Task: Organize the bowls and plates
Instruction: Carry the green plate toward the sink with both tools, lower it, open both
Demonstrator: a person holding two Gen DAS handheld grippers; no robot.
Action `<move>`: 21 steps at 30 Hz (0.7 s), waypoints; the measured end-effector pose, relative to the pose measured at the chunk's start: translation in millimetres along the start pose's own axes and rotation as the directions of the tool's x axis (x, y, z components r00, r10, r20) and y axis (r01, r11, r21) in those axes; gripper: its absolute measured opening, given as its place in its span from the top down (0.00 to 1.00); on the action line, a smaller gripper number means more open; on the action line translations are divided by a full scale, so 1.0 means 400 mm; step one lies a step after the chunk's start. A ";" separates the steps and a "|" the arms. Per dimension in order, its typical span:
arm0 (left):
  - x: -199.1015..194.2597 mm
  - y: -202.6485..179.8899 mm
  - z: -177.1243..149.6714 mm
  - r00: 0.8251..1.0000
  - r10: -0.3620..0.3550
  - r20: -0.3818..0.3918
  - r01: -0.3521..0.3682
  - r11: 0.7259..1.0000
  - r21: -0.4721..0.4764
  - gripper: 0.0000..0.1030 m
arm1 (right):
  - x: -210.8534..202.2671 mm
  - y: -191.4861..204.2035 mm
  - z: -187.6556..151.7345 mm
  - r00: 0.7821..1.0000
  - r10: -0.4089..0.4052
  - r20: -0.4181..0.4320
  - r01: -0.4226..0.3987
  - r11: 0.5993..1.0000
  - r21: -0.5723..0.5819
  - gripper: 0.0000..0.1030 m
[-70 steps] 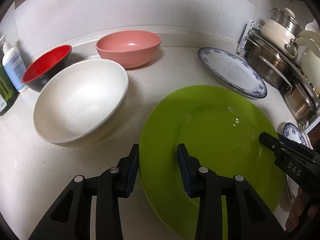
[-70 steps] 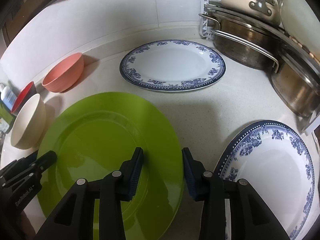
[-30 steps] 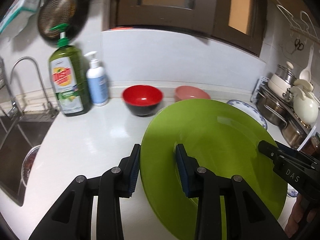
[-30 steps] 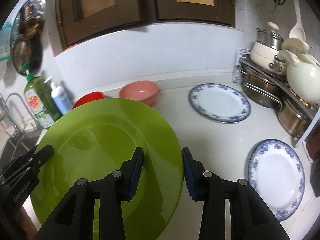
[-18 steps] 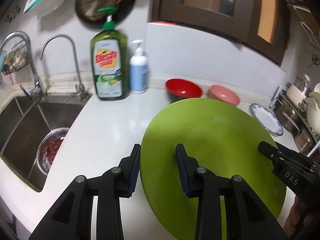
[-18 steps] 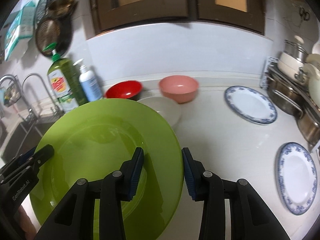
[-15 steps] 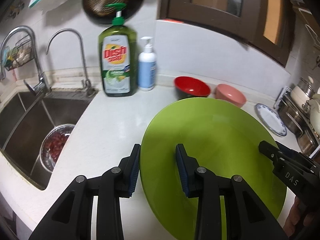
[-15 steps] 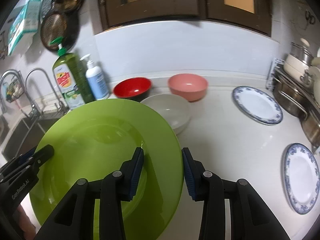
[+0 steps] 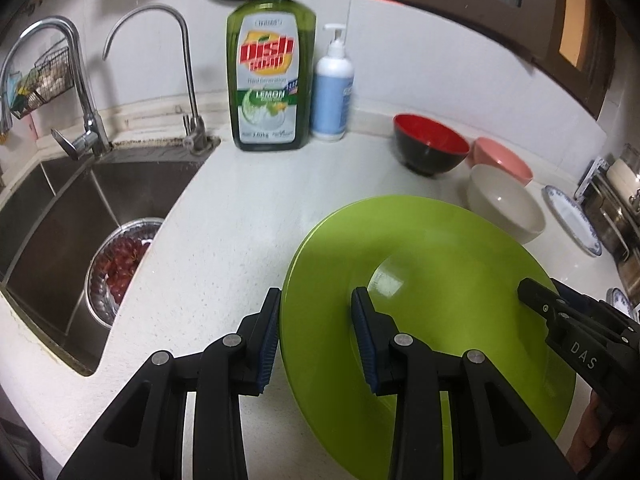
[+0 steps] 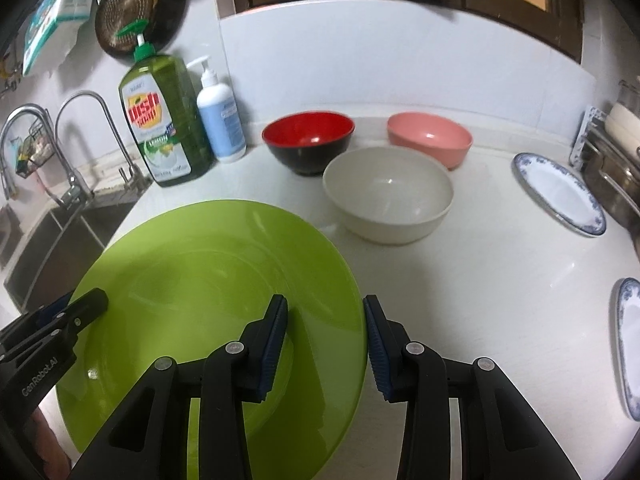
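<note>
Here the green plate (image 9: 432, 304) is carried over the white speckled worktop (image 9: 224, 248), the left gripper (image 9: 316, 336) clamped on its left rim and the right gripper (image 10: 326, 340) on its right rim. The steel sink (image 9: 60, 216) is sunk into the worktop's left end. Along the back edge, below white wall tiles, stand a dish soap bottle (image 9: 269, 80), red bowl (image 10: 308, 140) and pink bowl (image 10: 430, 138).

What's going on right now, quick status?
Left gripper and right gripper each shut on green plate, plate tilted above counter. White bowl sits just beyond it.
</note>
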State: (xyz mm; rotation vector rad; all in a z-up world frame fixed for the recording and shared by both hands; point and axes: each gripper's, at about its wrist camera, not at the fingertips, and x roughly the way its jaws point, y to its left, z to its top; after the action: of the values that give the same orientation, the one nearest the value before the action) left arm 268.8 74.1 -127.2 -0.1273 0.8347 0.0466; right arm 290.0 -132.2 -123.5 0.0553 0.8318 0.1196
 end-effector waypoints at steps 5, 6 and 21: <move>0.043 0.009 -0.008 1.000 0.003 -0.031 -0.003 1.000 0.005 0.66 | 0.047 0.007 -0.009 0.999 -0.002 -0.042 0.002 1.000 0.004 0.61; 0.049 0.010 -0.010 0.999 0.005 -0.036 -0.004 1.000 0.005 0.66 | 0.053 0.006 -0.011 0.999 -0.003 -0.047 0.003 1.000 0.005 0.61; 0.098 0.023 -0.028 0.997 0.016 -0.080 -0.015 1.000 0.010 0.65 | 0.096 0.015 -0.028 0.994 -0.007 -0.105 0.007 1.000 0.007 0.62</move>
State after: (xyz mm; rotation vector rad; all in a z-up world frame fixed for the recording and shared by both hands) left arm 286.0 81.4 -164.6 -0.1145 0.9160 0.0524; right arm 306.7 -121.5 -158.5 0.0536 0.9371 0.1135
